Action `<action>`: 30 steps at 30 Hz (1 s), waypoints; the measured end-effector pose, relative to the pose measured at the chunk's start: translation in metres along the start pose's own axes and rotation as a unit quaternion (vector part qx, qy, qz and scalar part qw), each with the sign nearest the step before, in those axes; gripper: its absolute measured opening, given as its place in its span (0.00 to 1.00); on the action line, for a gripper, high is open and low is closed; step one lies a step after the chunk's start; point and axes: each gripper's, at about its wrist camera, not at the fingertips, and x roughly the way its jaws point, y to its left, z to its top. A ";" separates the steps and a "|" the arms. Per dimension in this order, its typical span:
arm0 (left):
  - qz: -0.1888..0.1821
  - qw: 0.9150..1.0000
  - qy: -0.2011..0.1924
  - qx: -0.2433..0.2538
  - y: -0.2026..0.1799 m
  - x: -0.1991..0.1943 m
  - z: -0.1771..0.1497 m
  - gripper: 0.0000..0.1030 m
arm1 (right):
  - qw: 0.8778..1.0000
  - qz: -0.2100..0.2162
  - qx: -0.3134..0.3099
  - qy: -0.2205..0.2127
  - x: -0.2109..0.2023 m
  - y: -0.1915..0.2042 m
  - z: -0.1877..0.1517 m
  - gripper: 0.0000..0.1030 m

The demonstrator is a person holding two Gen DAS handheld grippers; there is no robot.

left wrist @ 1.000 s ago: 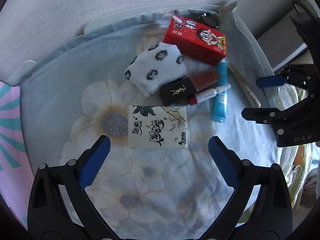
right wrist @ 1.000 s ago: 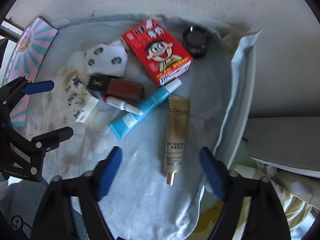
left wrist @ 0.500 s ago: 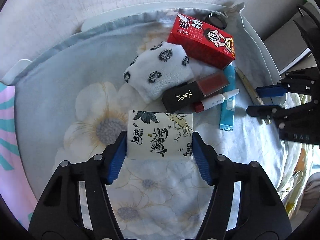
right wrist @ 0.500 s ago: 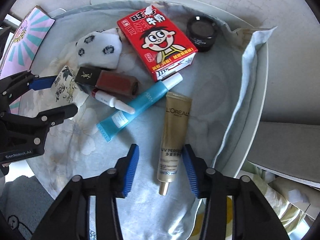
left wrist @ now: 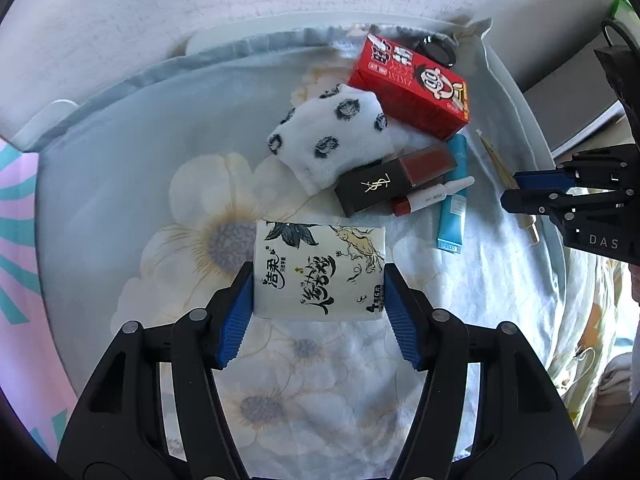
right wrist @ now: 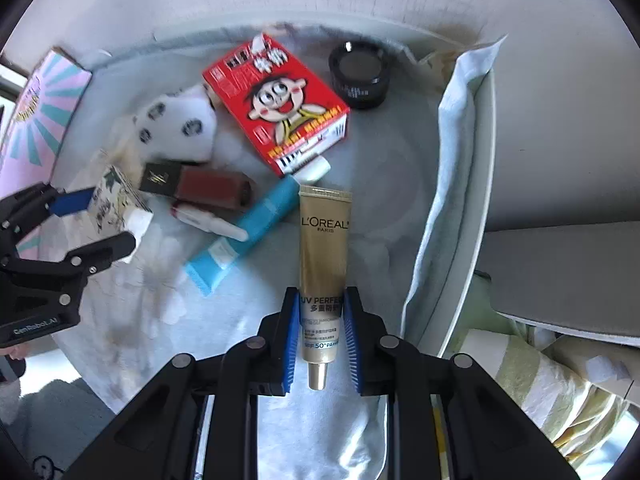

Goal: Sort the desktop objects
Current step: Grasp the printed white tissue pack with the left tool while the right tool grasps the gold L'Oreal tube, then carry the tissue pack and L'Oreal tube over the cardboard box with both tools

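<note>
On the floral cloth [left wrist: 120, 184], nothing is sorted yet. Left gripper [left wrist: 319, 300] clamps the tissue pack [left wrist: 320, 270]; right gripper [right wrist: 320, 336] pinches the gold tube [right wrist: 325, 256]. At twelve o'clock, red box [left wrist: 412, 88], sock [left wrist: 332, 136] and lipstick [left wrist: 394, 180] remain.

Your left gripper [left wrist: 318, 294], wide apart a second ago, is now pressing its blue pads on both short sides of the tissue pack [left wrist: 320, 272], which before was lying free ahead of it. Your right gripper [right wrist: 320, 330] is also no longer wide: it is squeezing the lower part of the gold L'Oreal tube [right wrist: 324, 272], just above the cap.
</note>
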 end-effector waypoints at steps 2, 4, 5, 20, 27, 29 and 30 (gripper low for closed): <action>-0.002 1.000 -0.004 0.002 0.000 -0.009 -0.002 0.57 | 1.000 -0.005 -0.002 -0.002 -0.006 0.002 -0.002 0.19; -0.001 1.000 -0.008 0.003 -0.001 -0.020 -0.004 0.57 | 1.000 -0.007 -0.002 -0.004 -0.012 0.003 -0.005 0.19; -0.002 1.000 -0.011 0.004 -0.001 -0.026 -0.005 0.57 | 1.000 -0.006 -0.001 -0.004 -0.015 0.003 -0.006 0.19; 0.020 0.997 -0.078 -0.009 0.050 -0.135 0.001 0.57 | 0.999 -0.026 -0.036 -0.027 -0.090 0.054 0.000 0.19; 0.043 0.991 -0.121 -0.047 0.096 -0.186 -0.019 0.57 | 0.994 -0.022 -0.096 -0.057 -0.111 0.116 0.047 0.19; 0.056 0.988 -0.132 -0.057 0.109 -0.201 -0.025 0.57 | 0.991 -0.020 -0.115 -0.062 -0.113 0.134 0.054 0.19; 0.061 0.987 -0.137 -0.062 0.116 -0.207 -0.028 0.57 | 0.990 -0.016 -0.123 -0.063 -0.114 0.145 0.061 0.19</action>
